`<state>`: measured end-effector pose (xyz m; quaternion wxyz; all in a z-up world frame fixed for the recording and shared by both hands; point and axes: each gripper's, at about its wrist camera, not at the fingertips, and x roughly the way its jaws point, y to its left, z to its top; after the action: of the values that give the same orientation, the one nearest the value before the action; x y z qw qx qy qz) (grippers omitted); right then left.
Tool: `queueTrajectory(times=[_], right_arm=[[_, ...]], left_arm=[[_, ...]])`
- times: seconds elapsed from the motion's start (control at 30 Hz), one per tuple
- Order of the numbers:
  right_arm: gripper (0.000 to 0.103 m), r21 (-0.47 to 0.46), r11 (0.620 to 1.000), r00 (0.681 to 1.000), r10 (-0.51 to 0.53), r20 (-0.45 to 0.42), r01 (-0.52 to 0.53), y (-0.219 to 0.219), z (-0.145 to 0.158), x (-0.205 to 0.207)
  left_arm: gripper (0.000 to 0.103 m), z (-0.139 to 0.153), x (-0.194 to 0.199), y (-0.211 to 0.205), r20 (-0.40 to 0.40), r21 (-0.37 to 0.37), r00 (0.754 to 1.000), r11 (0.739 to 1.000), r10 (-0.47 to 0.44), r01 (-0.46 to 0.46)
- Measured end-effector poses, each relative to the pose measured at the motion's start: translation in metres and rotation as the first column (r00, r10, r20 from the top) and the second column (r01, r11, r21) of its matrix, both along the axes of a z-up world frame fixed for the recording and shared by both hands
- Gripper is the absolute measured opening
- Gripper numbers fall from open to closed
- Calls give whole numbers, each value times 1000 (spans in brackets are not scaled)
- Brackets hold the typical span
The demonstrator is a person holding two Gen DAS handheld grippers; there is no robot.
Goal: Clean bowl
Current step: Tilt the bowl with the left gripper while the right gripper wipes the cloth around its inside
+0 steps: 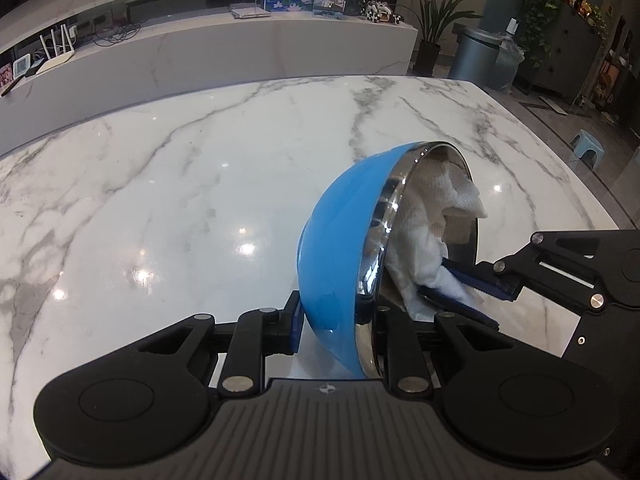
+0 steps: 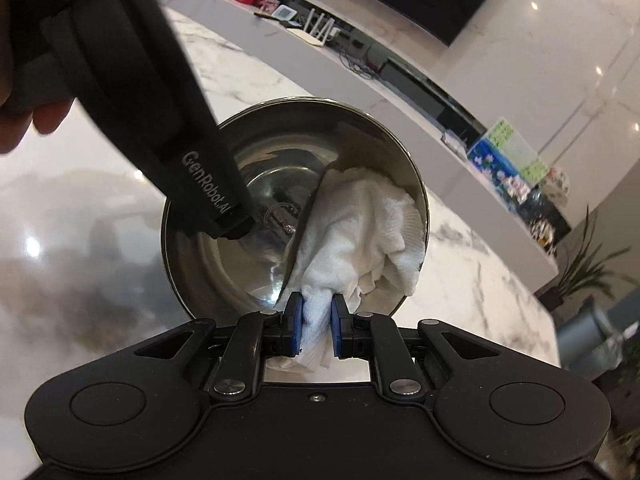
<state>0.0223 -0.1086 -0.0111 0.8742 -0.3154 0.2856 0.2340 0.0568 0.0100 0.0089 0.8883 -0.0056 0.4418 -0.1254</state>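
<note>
A bowl, blue outside and shiny steel inside, is held tilted on its side above the marble table. My left gripper is shut on the bowl's rim, one finger outside and one inside. My right gripper is shut on a white cloth, which is pressed against the right half of the bowl's steel inside. In the left wrist view the cloth fills the bowl's mouth and the right gripper reaches in from the right. The left gripper's body crosses the upper left of the right wrist view.
The white marble table spreads below the bowl. Behind it runs a long white counter with routers, cables and pictures. A grey bin, potted plants and a small blue stool stand on the floor at the right.
</note>
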Motion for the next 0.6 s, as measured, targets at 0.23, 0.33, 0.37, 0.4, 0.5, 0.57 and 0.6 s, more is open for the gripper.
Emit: queueTrajectory(times=[0.23, 0.33, 0.37, 0.4, 0.5, 0.57, 0.6], right_arm=[[12, 256, 963, 977, -27, -211, 82, -22, 10, 18], [12, 329, 938, 962, -15, -273, 108, -27, 12, 22], [12, 348, 930, 957, -10, -289, 115, -29, 13, 24], [12, 353, 928, 956, -8, -294, 117, -29, 13, 25], [12, 358, 926, 954, -9, -299, 122, -28, 14, 26], [12, 346, 931, 958, -12, -288, 116, -27, 15, 24], [12, 339, 934, 960, -14, -281, 113, -27, 15, 25]], left_arm=[[22, -5, 3, 2, -24, -39, 1000, 999, 17, -17], [22, -6, 3, 3, -29, -31, 999, 999, 25, -26], [22, -5, 4, 4, -31, -36, 999, 999, 31, -32], [22, -5, 4, 6, -34, -44, 999, 998, 33, -35], [21, -4, 5, 8, -33, -50, 999, 998, 30, -32], [20, -3, 4, 6, -26, -38, 999, 999, 21, -22], [20, -3, 4, 5, -23, -28, 1000, 1000, 14, -15]])
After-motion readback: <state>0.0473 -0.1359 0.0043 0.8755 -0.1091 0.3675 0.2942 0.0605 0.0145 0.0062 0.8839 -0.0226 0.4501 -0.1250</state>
